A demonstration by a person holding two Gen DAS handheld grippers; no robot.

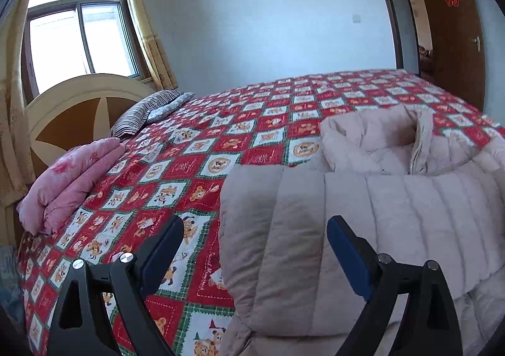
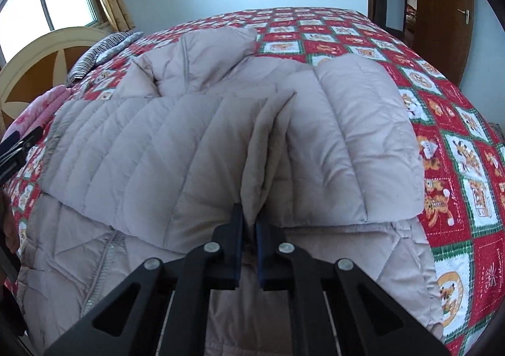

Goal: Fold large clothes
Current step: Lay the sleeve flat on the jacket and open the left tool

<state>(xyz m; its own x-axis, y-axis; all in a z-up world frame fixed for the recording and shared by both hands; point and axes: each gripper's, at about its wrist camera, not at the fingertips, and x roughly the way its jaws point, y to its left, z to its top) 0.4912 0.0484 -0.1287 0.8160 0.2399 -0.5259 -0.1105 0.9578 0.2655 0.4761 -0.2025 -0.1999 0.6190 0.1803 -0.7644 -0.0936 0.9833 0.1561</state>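
A large beige quilted down coat (image 2: pixel 195 141) lies on the bed, its sleeves folded in across the body and its collar (image 1: pixel 416 135) toward the far side. My right gripper (image 2: pixel 249 217) is shut on a pinched ridge of the coat's fabric near the middle, at the folded sleeve's edge. In the left wrist view my left gripper (image 1: pixel 254 229) stands open over the coat's left folded edge (image 1: pixel 271 245), one blue pad over the bedspread and the other over the coat, nothing pressed between them. The left gripper's tip (image 2: pixel 19 143) also shows at the right wrist view's left edge.
The bed carries a red, white and green cartoon-patterned bedspread (image 1: pixel 221 135). A folded pink quilt (image 1: pixel 69 179) and a striped pillow (image 1: pixel 145 109) lie by the round headboard (image 1: pixel 79 103). A window with curtains is behind it; a wooden door (image 1: pixel 454 40) stands at the right.
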